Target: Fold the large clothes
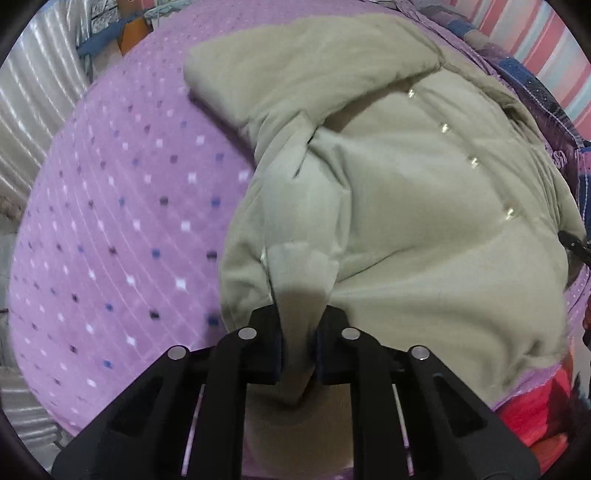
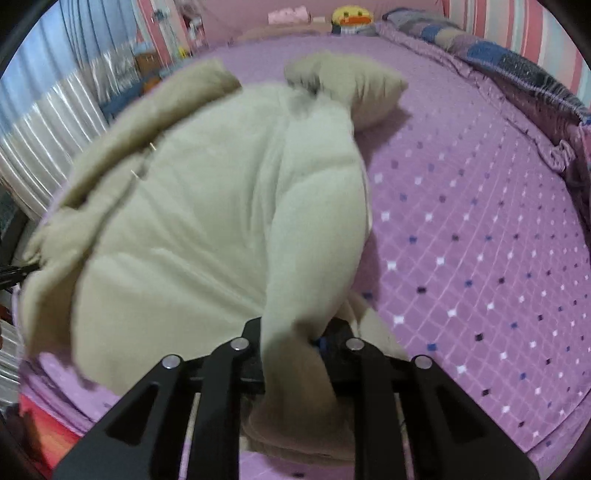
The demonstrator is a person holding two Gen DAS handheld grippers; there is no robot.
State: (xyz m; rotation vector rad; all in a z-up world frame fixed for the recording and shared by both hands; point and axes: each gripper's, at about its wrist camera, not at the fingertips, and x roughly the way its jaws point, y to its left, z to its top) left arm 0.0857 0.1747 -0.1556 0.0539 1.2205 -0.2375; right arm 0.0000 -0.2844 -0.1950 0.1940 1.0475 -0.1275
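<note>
Purple bedsheet (image 1: 110, 221); both hand-held grippers (image 1: 299, 343) (image 2: 295, 343) angled downward, clamping beige coat (image 1: 406, 206).

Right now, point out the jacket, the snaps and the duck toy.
jacket (image 1: 406, 229), left wrist view, quilted front panel.
snaps (image 1: 473, 161), left wrist view, one metal snap in the row along the front edge.
duck toy (image 2: 351, 16), right wrist view, yellow head at the far end of the bed.

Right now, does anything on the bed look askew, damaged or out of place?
Nothing stands out. The beige padded jacket lies bunched on the purple bedsheet, each tool, left tool and right tool, shut on a fold of it.
</note>
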